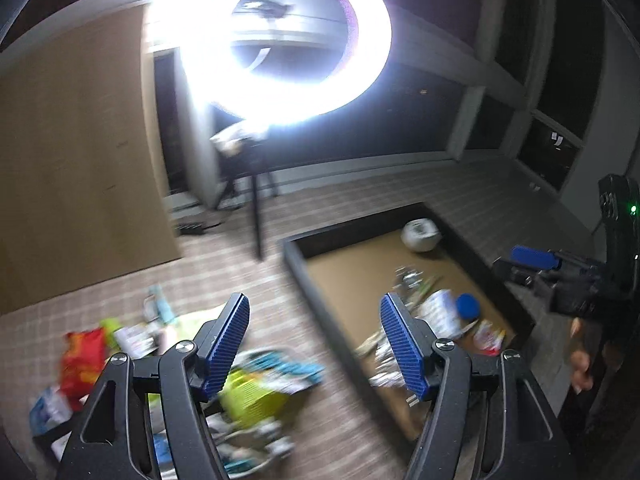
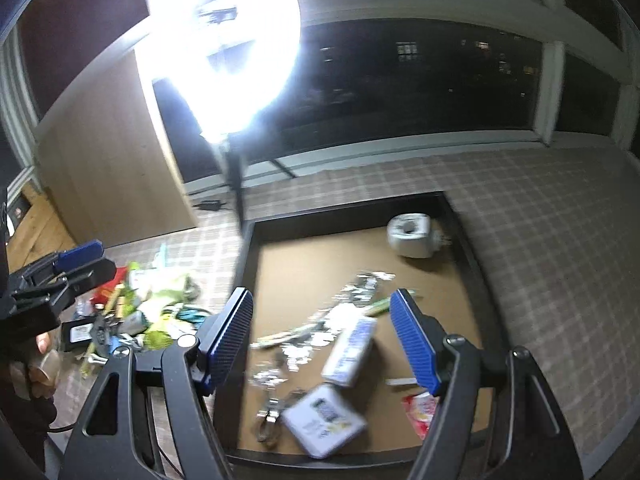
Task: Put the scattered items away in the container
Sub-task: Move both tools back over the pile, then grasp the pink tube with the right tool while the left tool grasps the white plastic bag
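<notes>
In the left wrist view, the left claw stands wide apart with nothing between its blue pads. It hangs over the seam between the pile and the box. Just under it, at 7 o'clock, the scattered items lie blurred on the checked cloth: a yellow-green piece, a red bag at 9 o'clock, some white and blue packets. At 3 o'clock the right claw enters from the side, with a part of a hand below it.

In the right wrist view, the right claw is also spread wide and grips nothing. It hangs over the container, a shallow dark-walled tray with a brown floor. Inside the tray, near the claw, lie a white flat packet, a white tube, a red-and-white wrapper and some shiny bits. Farther, at 1 o'clock, a white roll-like thing rests near the far wall. At 9 o'clock the left claw shows above the pile.

Beyond, at 12 o'clock, a ring lamp glares on its stand before dark windows.
</notes>
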`<state>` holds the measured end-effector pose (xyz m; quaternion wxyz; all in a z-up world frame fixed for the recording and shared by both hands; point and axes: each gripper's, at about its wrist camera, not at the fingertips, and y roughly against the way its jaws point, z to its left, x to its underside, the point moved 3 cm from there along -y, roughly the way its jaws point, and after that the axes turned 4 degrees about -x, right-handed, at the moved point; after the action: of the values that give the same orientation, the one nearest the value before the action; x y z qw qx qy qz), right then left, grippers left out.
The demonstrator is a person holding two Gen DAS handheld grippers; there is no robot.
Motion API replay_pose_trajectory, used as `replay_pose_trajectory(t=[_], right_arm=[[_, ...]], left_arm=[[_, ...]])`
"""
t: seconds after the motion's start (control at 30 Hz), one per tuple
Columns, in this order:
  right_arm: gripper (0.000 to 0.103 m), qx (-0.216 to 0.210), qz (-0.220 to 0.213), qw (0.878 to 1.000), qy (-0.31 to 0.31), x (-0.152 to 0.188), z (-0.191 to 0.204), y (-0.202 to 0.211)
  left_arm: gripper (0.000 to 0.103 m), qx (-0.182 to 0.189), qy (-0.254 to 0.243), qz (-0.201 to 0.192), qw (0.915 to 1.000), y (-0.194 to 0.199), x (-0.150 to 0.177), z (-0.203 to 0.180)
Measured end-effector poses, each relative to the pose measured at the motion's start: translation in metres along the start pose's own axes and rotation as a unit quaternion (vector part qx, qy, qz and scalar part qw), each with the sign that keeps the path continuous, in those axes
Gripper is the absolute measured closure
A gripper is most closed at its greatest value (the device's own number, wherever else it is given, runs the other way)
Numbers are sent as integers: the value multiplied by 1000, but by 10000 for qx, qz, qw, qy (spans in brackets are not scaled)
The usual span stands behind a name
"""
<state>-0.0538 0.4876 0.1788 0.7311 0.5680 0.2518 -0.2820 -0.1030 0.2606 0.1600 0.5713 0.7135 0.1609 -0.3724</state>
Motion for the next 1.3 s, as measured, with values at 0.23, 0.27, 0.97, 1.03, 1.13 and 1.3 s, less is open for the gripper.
replay_pose_trajectory(t=[0.23,0.27,0.97,1.03,1.13,1.3], right_arm=[[33,-399,146,9984,373,2,71,-27],[33,-457,164,9979,434,2,83,-31],[33,-1107,1119,9800,1216,22,254,-163],[34,-1074,1206,9790,1241,22,263,-178],[35,-967,1334,9784,1246,23,273,-202],[41,-934,1584,9756,1200,26,278,-234]], left_arm=[[38,-704,485,86,9963,36,34,99],[38,-812,574,98,9950,41,39,114],[43,-1510,1857,651,9688,42,126,291],[43,-1473,1861,685,9690,35,127,295],[43,-1475,1793,752,9698,23,127,297],[47,-1409,1772,919,9697,4,130,304]])
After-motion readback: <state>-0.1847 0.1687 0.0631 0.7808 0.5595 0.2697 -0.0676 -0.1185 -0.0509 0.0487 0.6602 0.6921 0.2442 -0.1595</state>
